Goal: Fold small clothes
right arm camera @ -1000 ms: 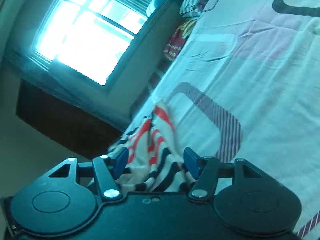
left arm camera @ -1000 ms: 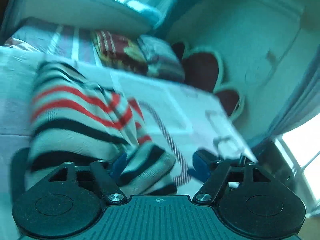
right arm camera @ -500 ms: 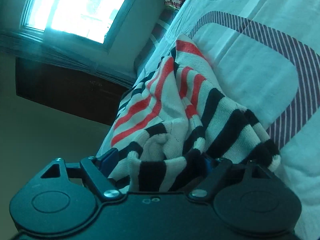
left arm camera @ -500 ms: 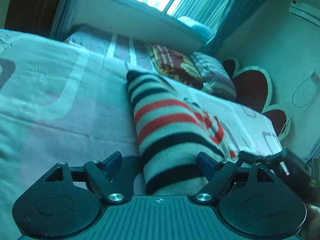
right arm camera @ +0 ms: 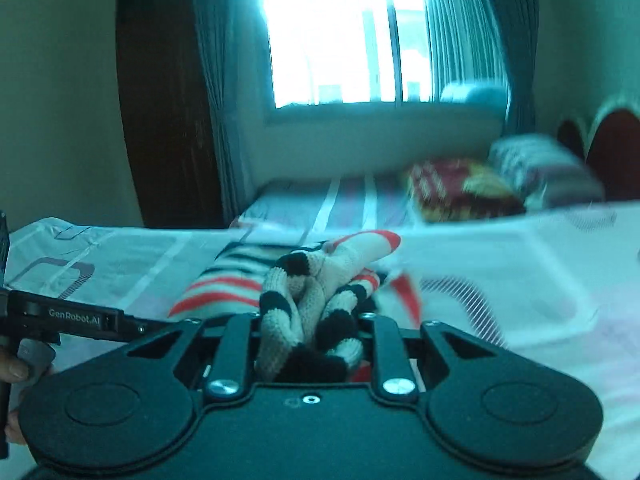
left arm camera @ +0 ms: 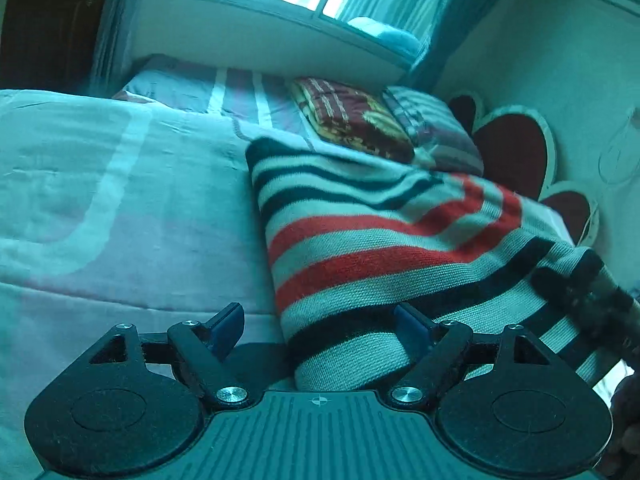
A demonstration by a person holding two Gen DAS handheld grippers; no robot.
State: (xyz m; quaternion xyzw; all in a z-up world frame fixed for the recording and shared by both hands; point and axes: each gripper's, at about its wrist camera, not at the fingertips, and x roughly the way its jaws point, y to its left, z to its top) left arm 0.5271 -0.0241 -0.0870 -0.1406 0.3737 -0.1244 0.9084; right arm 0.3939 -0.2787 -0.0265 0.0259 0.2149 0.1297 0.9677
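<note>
A small knitted sweater with white, black and red stripes (left arm camera: 380, 248) lies on the bed. In the left wrist view my left gripper (left arm camera: 320, 326) is open; the sweater's near edge lies between its blue fingertips (left arm camera: 228, 320), nearer the right one. In the right wrist view my right gripper (right arm camera: 308, 320) is shut on a bunched part of the sweater (right arm camera: 312, 300), lifted a little above the bed. The right gripper's fingertips are hidden by the cloth. Part of the left gripper (right arm camera: 76, 320) shows at the left of the right wrist view.
The bed sheet (left arm camera: 100, 200) is pale with pink and grey patterns. A dark red folded blanket (left arm camera: 352, 120) and a striped pillow (left arm camera: 436, 132) lie at the head of the bed by a heart-shaped headboard (left arm camera: 516, 148). A window (right arm camera: 360, 40) and a dark wardrobe (right arm camera: 164, 120) stand behind.
My right gripper has closed on the bunched sweater and swung level, lifting it. My left gripper stays open and has shifted left, so the sweater's edge lies nearer its right finger.
</note>
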